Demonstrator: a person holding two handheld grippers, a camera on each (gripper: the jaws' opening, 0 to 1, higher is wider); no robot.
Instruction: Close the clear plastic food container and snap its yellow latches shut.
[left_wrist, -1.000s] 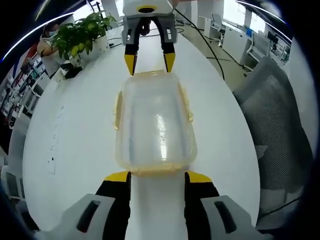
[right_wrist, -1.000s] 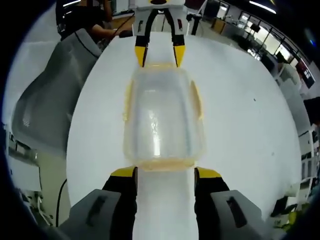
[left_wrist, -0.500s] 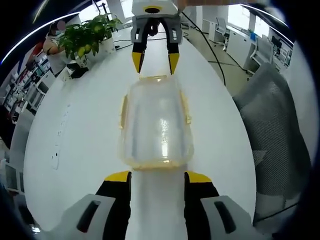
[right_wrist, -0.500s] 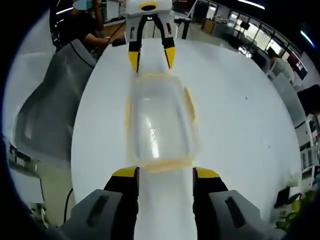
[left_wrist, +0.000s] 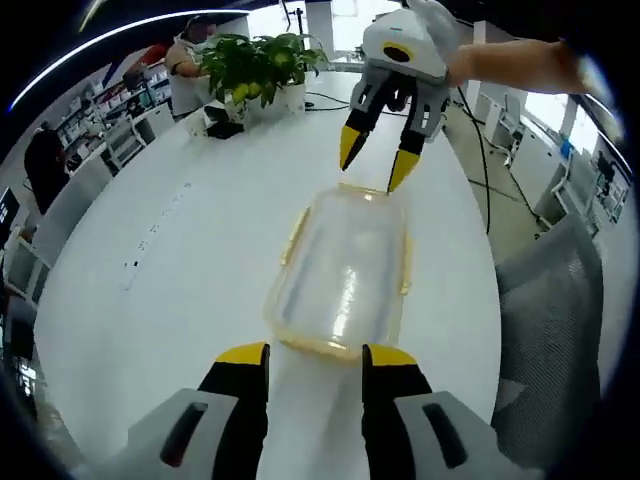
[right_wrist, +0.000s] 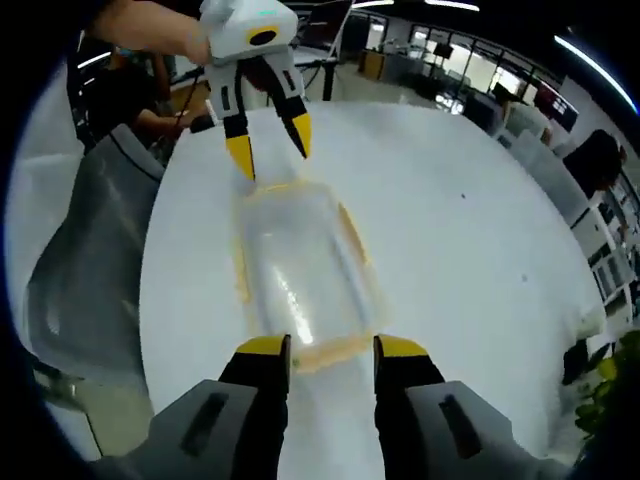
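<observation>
Container (left_wrist: 345, 275) sits farther from both hand-held grippers, left (left_wrist: 315, 352) and right (right_wrist: 331, 345), jaws spread as before

clear plastic food container (left_wrist: 342, 272) | lid on | yellow latches (left_wrist: 296, 231) | flat on white table

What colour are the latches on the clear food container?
Yellow latches on the container, clearest in the left gripper view.

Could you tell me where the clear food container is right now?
The container lies on the white table between the left gripper and right gripper.
</observation>
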